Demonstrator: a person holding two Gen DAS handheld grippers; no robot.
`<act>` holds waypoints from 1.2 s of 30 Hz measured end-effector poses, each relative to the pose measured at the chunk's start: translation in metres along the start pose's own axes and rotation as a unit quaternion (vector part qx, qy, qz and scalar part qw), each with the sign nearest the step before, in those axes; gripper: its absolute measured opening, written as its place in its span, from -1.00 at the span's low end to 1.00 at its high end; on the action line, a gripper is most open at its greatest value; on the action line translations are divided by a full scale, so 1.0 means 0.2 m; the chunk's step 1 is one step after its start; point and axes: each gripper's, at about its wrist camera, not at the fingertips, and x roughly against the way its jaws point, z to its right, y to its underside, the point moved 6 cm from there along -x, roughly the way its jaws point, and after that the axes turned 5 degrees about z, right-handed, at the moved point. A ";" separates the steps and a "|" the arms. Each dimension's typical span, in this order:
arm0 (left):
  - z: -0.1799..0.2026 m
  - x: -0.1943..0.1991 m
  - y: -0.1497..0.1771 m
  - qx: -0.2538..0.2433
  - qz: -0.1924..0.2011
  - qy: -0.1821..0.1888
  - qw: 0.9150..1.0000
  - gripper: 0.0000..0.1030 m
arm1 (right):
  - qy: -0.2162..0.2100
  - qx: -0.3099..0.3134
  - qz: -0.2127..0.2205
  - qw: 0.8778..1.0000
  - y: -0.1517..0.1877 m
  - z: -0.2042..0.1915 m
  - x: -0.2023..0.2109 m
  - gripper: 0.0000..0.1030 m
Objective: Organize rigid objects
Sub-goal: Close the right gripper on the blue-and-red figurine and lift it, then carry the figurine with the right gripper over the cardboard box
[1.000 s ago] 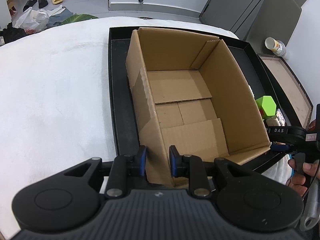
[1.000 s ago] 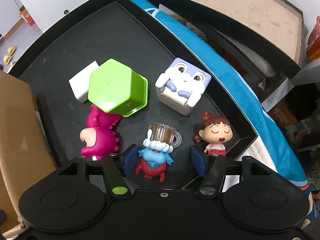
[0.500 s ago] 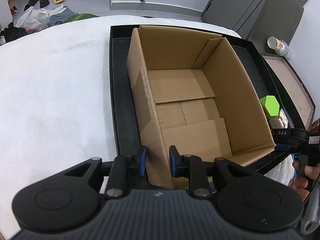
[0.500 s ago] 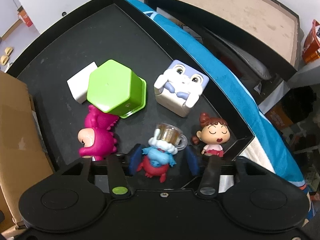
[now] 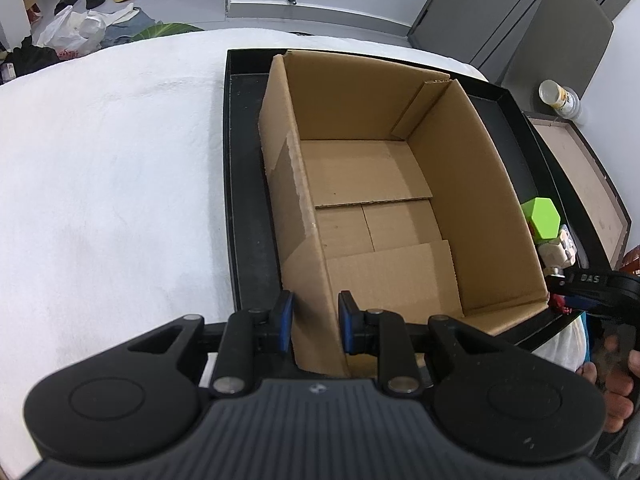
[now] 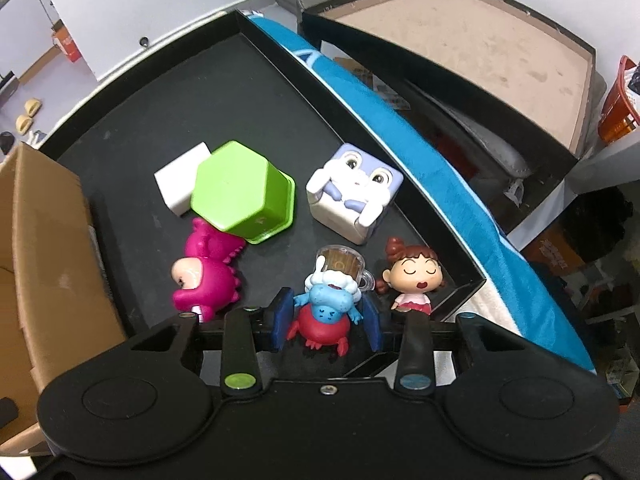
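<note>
An open, empty cardboard box (image 5: 380, 208) stands in a black tray (image 5: 248, 200). My left gripper (image 5: 316, 322) is shut on the box's near left wall. In the right wrist view a small blue and red figure (image 6: 326, 312) carrying a mug sits between the blue pads of my right gripper (image 6: 326, 320), whose jaws are closing on it and press its sides. On the tray floor (image 6: 160, 92) lie a pink dinosaur figure (image 6: 206, 276), a green hexagonal cup (image 6: 244, 192) on its side, a white block (image 6: 180, 182), a cube-shaped figure (image 6: 354, 196) and a girl figure (image 6: 412, 280).
The tray rests on a white cloth (image 5: 100, 180). A blue cloth (image 6: 420, 152) runs along the tray's right rim, and a brown-lined box lid (image 6: 460, 40) stands beyond it. A hand (image 5: 616, 384) holds the right gripper at the box's right corner.
The right gripper's jaws have closed from wide apart onto the blue and red figure, and it has risen slightly with it. The left gripper still holds the box wall.
</note>
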 end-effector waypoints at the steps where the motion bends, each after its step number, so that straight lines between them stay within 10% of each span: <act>1: 0.00 0.00 0.00 0.001 0.000 0.000 1.000 -0.55 | -0.001 0.001 0.004 1.000 0.00 0.00 0.02 -0.28; 36: -0.01 0.01 -0.02 0.016 0.008 0.016 1.000 -0.54 | -0.009 0.089 0.076 0.993 -0.23 -0.29 0.31 -0.28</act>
